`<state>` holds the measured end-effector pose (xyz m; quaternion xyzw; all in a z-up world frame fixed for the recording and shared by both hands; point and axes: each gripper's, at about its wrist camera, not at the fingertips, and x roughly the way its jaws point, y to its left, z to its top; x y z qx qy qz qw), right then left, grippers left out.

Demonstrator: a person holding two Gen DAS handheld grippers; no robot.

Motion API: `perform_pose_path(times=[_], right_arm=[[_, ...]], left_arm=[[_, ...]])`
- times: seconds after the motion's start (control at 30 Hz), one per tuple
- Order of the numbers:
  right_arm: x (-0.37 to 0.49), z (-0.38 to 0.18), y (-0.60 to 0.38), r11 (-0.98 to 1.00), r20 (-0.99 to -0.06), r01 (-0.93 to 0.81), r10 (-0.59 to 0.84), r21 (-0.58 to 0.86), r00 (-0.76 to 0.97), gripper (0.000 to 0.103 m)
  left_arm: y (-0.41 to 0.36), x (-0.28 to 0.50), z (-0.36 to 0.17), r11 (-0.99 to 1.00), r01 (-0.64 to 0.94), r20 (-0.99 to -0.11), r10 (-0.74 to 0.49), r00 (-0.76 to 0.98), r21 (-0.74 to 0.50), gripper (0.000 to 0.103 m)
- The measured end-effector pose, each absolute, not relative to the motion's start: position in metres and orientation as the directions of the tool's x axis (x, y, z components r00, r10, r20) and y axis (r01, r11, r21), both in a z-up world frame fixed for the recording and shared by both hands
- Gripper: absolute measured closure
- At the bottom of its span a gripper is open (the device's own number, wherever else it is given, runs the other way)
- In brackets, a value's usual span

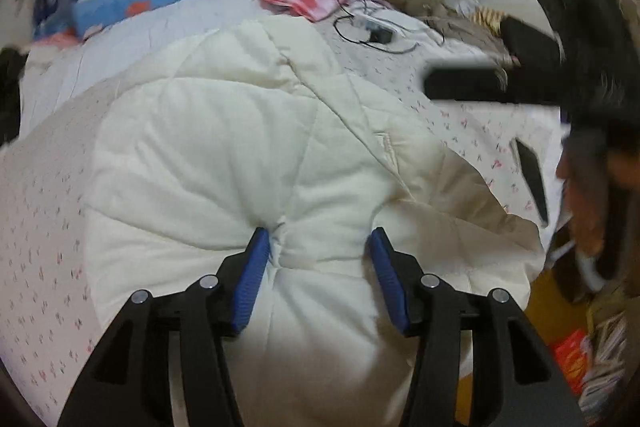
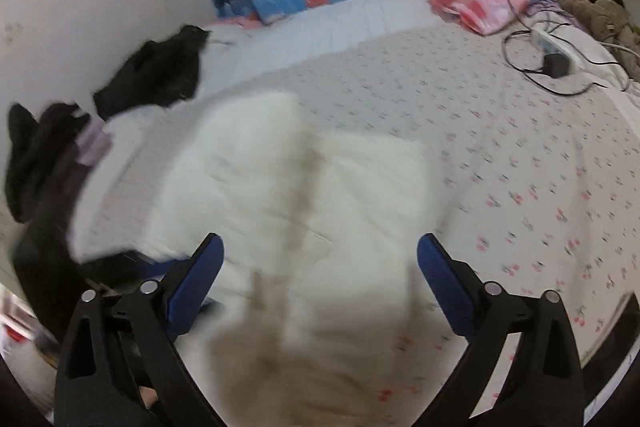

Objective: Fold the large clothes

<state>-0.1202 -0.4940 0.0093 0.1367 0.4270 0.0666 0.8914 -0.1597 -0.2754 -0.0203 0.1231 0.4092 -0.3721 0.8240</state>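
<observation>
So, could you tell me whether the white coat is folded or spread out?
Partly folded: the white coat lies bunched and doubled over on the bed.

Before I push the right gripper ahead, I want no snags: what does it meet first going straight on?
Most likely the cream quilted coat lying right ahead of the open right gripper; the view is blurred, so depth is uncertain.

Soft, even indoor light; fisheye bending at dark rims; right wrist view heavily motion-blurred.
</observation>
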Motion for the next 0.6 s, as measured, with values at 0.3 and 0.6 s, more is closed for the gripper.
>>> perform_pose_path(times=[0.3,0.6], right_arm=[[-0.121,-0.074,-0.484,0.938,-0.777,0.097,0.216,0.334,0.591,0.007],[-0.128,-0.077,-0.490,0.919,-0.749,0.104,0.241,0.380,0.617,0.007]], left_arm=[[-0.276,-0.173,-0.011,0.692,0.721,-0.775,-0.474,0.417,-0.035,0.052],[-0.137,-0.108,-0.018,0.841,0.297,-0.695,-0.541,0.474,-0.453,0.025]])
